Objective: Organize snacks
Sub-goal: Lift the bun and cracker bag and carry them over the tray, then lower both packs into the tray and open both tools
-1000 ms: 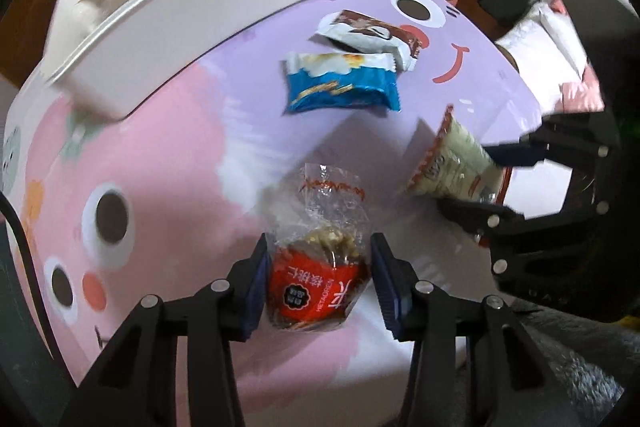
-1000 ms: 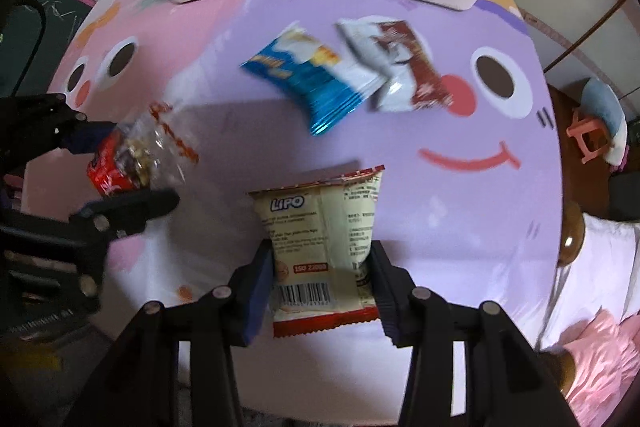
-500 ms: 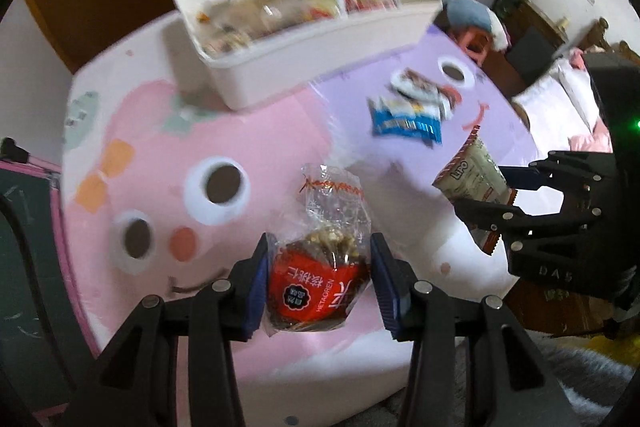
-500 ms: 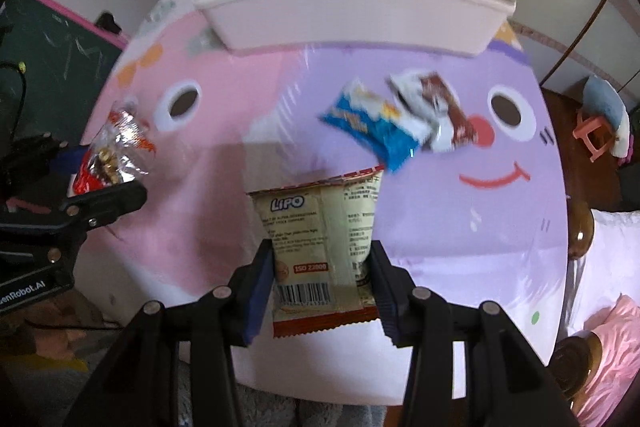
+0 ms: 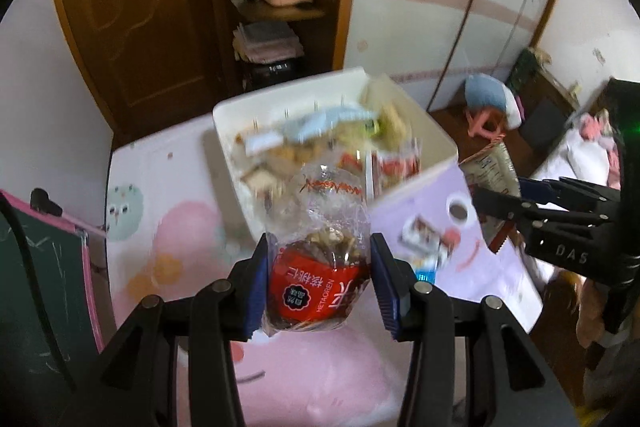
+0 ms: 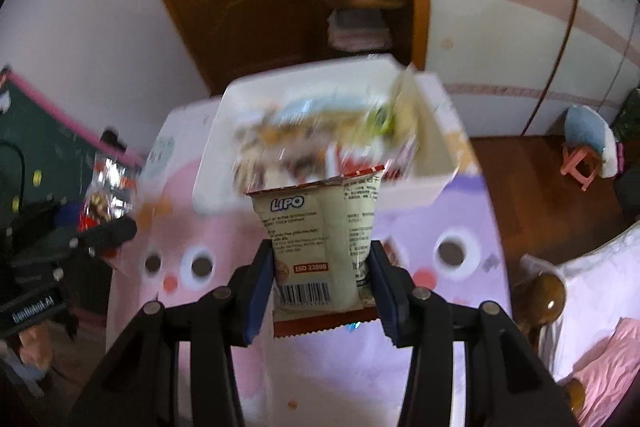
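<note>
We see the left tongs (image 5: 320, 279) clamping a red-labelled clear bag (image 5: 318, 263), the right tongs (image 6: 322, 291) a cream LIPO packet (image 6: 320, 247) — the white bin (image 6: 436, 183) contents blur beyond reading.

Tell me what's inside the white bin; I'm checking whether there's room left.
The white bin holds a loose pile of snack packets, blurred beyond identifying. Both held packets cover its near part, and the bottom is hidden, so remaining room is unclear.

Black left gripper (image 5: 320, 281), blue jaws, silver screws, right gripper (image 6: 322, 285) alike
</note>
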The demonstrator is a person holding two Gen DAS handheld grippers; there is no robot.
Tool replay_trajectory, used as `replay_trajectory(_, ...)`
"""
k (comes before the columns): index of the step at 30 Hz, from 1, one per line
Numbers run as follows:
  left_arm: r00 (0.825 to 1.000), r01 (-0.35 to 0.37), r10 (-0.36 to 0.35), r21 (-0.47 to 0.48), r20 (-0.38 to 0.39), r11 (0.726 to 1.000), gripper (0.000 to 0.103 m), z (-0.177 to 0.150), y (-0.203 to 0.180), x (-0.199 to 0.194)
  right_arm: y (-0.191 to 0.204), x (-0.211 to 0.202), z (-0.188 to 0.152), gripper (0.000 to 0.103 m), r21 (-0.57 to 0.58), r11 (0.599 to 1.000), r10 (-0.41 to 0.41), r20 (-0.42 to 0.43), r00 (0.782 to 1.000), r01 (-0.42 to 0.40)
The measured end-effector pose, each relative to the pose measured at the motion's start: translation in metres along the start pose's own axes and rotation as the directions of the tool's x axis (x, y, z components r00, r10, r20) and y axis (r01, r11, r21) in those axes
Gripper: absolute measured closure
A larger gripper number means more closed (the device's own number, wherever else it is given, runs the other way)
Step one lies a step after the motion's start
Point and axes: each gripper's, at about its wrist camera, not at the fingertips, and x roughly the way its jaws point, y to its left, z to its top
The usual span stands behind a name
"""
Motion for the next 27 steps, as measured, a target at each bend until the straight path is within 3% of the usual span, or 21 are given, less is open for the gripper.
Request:
replay_trajectory(7,0.999,-0.007,0.010,-0.079,0.032,0.997,0.058,0.062,-0.007,0.014,-0.030,-0.008,0.070,0.057,0.065,0.998,-0.025,0.048,0.999,0.022)
replay_trajectory(13,0.998,-0.036,0.041,-0.118,0.041,0.992,0.058,0.095,-0.010,0.031,-0.040,-0.007,0.108,0.057,0.065,0.998,-0.028,0.078,0.997,0.023)
replay_trajectory(19,0.997,-0.057,0.062,-0.122,0.039,0.991,0.058,0.111,-0.012,0.050,-0.038,0.009,0.132,0.057,0.013,0.999,-0.040,0.085,0.996,0.039)
replay_trajectory(27,0.996,-0.082,0.084,-0.130,0.007,0.988,0.058,0.119,-0.004,0.075,-0.036,0.041,0.147,0.056,-0.008,0.999,-0.046,0.035,0.998,0.046)
